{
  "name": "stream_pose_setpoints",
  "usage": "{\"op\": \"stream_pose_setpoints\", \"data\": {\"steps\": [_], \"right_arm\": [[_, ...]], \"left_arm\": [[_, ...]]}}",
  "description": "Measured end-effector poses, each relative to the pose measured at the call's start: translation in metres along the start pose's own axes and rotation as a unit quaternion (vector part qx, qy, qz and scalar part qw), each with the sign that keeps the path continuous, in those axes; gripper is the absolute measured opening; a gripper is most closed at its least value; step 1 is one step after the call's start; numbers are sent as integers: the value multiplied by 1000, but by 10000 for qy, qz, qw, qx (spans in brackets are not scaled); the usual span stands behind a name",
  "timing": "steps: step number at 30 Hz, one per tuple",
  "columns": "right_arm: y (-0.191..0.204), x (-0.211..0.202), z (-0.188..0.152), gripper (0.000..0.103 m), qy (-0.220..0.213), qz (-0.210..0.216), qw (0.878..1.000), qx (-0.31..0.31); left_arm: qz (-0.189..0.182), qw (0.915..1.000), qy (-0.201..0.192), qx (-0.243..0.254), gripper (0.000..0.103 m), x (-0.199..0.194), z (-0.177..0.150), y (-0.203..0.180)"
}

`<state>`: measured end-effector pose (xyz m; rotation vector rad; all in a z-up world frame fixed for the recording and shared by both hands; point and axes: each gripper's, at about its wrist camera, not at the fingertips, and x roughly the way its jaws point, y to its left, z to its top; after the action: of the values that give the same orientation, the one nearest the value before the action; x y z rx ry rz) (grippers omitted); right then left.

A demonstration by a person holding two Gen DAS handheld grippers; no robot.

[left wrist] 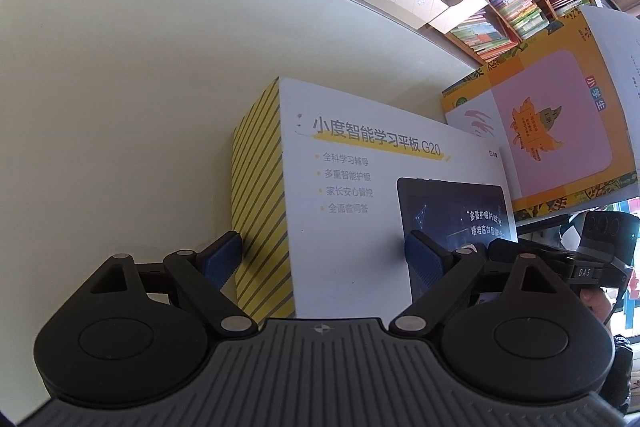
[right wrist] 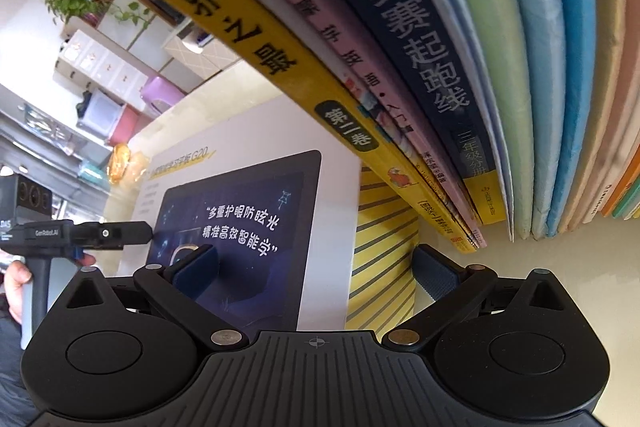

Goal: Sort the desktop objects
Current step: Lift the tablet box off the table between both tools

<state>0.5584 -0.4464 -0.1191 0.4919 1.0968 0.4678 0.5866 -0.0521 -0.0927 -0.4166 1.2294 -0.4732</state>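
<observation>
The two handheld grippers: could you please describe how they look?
Both match: the left gripper and right gripper have black linkage arms with silver pivot pins, ribbed grey bodies with a crosshair mark, and blue textured fingertip pads. Side-on, the right one shows a "DAS" label, the left "GenRobot.AI".

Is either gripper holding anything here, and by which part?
Both the left gripper and right gripper straddle the tablet box, pads across its striped edge and printed face; firm contact cannot be told.

The tablet box (left wrist: pixel 360 195) looks like smooth, slightly glossy cardboard; the desk (left wrist: pixel 120 87) is matt and smooth; book spines (right wrist: pixel 400 27) are glossy paper, perhaps laminated.
</observation>
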Motion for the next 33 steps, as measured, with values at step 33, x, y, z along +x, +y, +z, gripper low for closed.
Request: {"op": "stream_pose_setpoints", "data": {"steps": [33], "right_arm": [[37, -9, -14, 103, -523, -727, 9958, -176]], "left_arm": [[542, 9945, -675, 598, 101, -10, -23, -29]]}}
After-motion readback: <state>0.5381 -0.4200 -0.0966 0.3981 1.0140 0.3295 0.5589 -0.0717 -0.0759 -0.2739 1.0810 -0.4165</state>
